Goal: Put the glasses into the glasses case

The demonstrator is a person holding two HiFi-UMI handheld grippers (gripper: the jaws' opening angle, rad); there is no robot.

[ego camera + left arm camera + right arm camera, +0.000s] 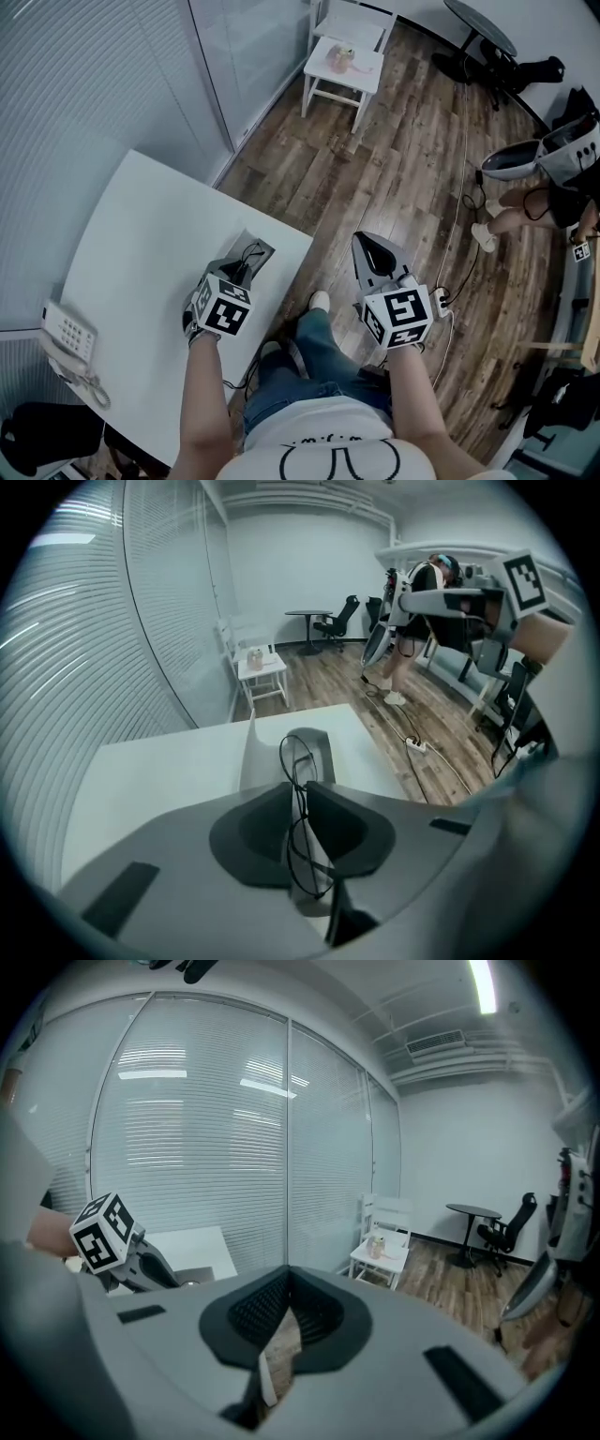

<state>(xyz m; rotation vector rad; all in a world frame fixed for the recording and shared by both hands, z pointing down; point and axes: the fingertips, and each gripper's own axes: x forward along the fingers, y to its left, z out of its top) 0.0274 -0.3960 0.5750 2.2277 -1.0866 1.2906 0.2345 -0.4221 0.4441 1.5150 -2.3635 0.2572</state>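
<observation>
The glasses [298, 761] sit upright in my left gripper [299, 785], its jaws only a sliver apart and pinching the thin wire frame. One lens loop pokes out past the jaw tips, right over the glasses case [323, 752]; I cannot tell whether it touches the case. The case lies open on the white table [141, 244], close to the corner that juts toward the wooden floor [403, 141], and in my left gripper view its pale lid stands up along the left side. My right gripper [286, 1283] has its jaws pressed together with nothing in them; it hangs off the table's edge, over the floor beside my knees and well apart from the case. A telephone [64, 330] rests at the table's left corner, far from the case. A white power strip [441, 298] with cables lies on the floor by my right side. Farther off, a small white stand [345, 66] sits beside the blinds, and another person [553, 178] is at the right edge
</observation>
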